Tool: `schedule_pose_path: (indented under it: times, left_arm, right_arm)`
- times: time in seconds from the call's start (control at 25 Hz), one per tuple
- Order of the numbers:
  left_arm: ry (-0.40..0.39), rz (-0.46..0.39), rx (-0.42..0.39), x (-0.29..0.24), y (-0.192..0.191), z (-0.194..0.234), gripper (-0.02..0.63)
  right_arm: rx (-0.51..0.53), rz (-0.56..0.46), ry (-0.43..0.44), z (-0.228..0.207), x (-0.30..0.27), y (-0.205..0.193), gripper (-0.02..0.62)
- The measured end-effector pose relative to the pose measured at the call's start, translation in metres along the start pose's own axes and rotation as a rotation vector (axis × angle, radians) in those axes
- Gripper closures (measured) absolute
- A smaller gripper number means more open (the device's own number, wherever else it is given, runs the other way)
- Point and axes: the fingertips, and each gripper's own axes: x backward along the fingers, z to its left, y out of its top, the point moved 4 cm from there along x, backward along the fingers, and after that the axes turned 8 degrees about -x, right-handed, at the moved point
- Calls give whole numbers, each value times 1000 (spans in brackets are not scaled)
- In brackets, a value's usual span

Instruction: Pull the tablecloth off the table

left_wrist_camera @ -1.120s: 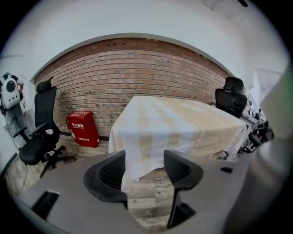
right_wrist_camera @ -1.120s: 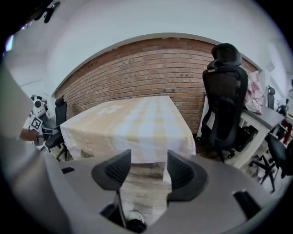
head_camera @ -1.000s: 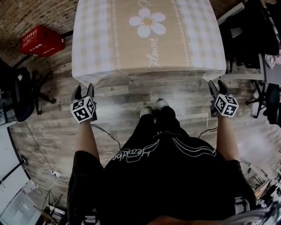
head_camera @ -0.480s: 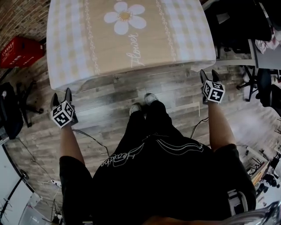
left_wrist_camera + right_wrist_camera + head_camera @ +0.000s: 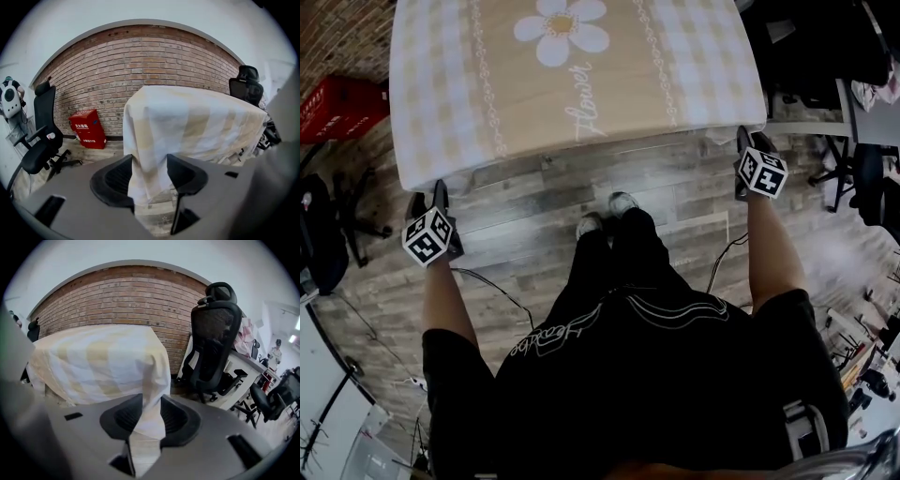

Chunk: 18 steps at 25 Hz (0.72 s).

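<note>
**Both grippers on the near corners of the tablecloth**

We see the tablecloth (image 5: 572, 84) spread flat across the upper part of the head view, covering the table beneath it so that none of the top shows. It is beige in the middle with pale checked bands at either side. A white daisy (image 5: 562, 26) is printed near the top edge, with script lettering below it.

The left gripper (image 5: 428, 194) sits at the cloth's lower left corner, and the right gripper (image 5: 754, 138) at its lower right corner. Each is held at the end of a bare forearm.

In the left gripper view the hanging corner of the cloth drops straight between the two dark pads and fills the gap; these jaws have just been closing and now press on the fabric from both sides. In the right gripper view the jaws have likewise just been closing; they stand narrower and pinch a bunched fold of the corner, whose tail hangs out below them.

Below the cloth in the head view lies a grey wood-plank floor (image 5: 544, 206), with our shoes (image 5: 623, 202) near the middle. A red box (image 5: 337, 108) stands at the upper left by the brick wall (image 5: 140, 61). A black office chair (image 5: 213, 348) stands right of the cloth in the right gripper view.
</note>
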Motion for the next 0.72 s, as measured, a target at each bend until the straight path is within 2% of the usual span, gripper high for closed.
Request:
schedule_pose_path:
  times: [0.12,0.28,0.4,0.72]
  left_arm:
    - [0,-3,2,1,2,-1,426]
    - [4,-2,-30,6,3,-5,512]
    - [-4,-7,-31,9,5,-10,567]
    - [-10,0,2,24,2,-11,592]
  right_arm:
    - [-24,-10,1,-2,-1,1,505]
    - [-41,-4,-17,-5,1,-2,566]
    - [-66,-5,-17,-7,5,-2,580]
    - [-47,17,-21,-9,19,-5,592]
